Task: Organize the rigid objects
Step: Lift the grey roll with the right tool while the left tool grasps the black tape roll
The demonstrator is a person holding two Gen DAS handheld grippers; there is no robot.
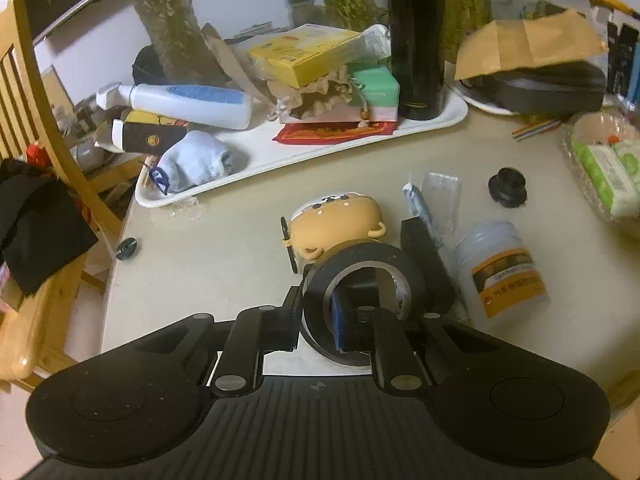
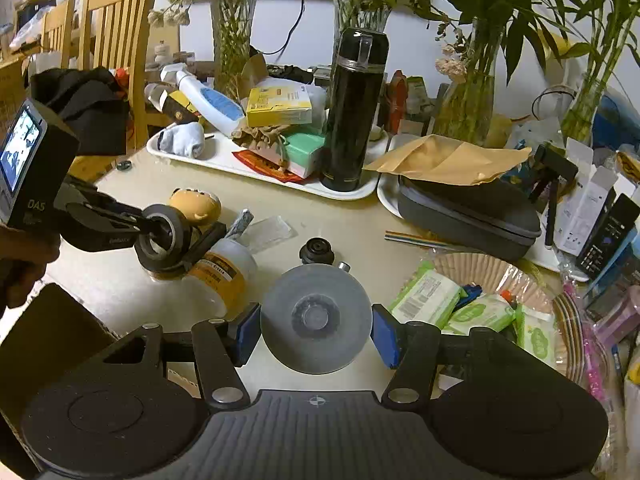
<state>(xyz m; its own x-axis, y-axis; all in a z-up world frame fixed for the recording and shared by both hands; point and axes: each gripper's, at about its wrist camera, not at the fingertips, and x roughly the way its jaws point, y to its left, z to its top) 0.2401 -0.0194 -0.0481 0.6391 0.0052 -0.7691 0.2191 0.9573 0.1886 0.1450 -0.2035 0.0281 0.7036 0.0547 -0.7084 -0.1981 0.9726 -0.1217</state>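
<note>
Black tape roll [image 1: 362, 300], clamped on its wall by the left gripper [image 1: 352, 312]: one blue-padded finger [image 1: 340, 320] inside the core, the other outside against the left rim. Held tilted just above the worktop [image 1: 208, 264], open core facing the camera. Just beyond the fingers, a tan cartoon-figure case [image 1: 340, 220] lying on its side; to the right of the fingers, a white jar with an orange label [image 1: 502, 268], also on its side and near the roll. Farther ahead and right, a small black knob [image 1: 507, 187]. Well ahead, a white tray [image 1: 400, 136] carrying a tall black flask [image 1: 418, 40], a yellow box [image 1: 308, 54], a white-and-blue bottle [image 1: 180, 100] and a balled pale sock [image 1: 196, 166].

Grey suction-cup disc [image 2: 316, 317] seen between the fingers of the right gripper [image 2: 316, 332], blue pads [image 2: 246, 332] spread apart with a slim gap at each side of the disc, not gripping. Just beyond the disc, the same black knob [image 2: 317, 250]. To the right of the fingers, a basket [image 2: 568, 320] of green-and-white wipe packets [image 2: 426, 298]. To the left, the left gripper [image 2: 160, 236] with the tape roll [image 2: 162, 238].
</note>
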